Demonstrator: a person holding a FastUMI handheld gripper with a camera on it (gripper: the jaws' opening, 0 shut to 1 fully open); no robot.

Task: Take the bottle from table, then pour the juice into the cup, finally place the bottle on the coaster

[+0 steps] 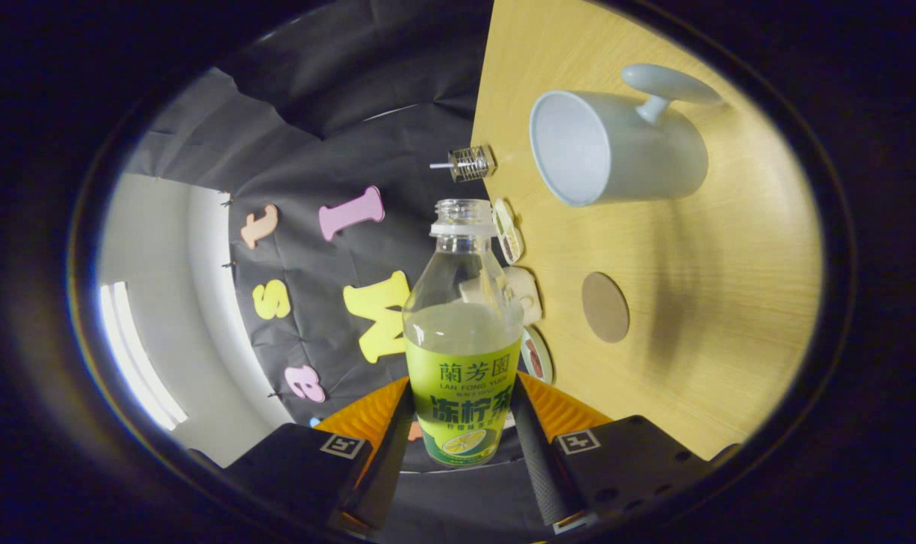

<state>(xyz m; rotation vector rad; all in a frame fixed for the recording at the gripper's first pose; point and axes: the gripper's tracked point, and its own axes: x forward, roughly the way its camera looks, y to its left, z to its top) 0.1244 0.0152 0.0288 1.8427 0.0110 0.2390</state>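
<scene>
My gripper [461, 423] is shut on an uncapped clear bottle [464, 332] with a green-and-yellow label, both fingers pressing its lower sides. The whole view is rolled about a quarter turn, so the wooden table [692, 302] stands like a wall beside the bottle. Pale juice fills the bottle up to its shoulder. A white cup [616, 147] with a handle stands on the table, beyond and to the side of the bottle's open mouth. A round brown coaster [606, 307] lies flat on the table, nearer to me than the cup.
Along the table's far edge sit a small wire-wrapped glass jar [471, 163] and several small round and pale items [507, 230] partly behind the bottle. Black cloth hangs behind the table, with a white wall beyond it.
</scene>
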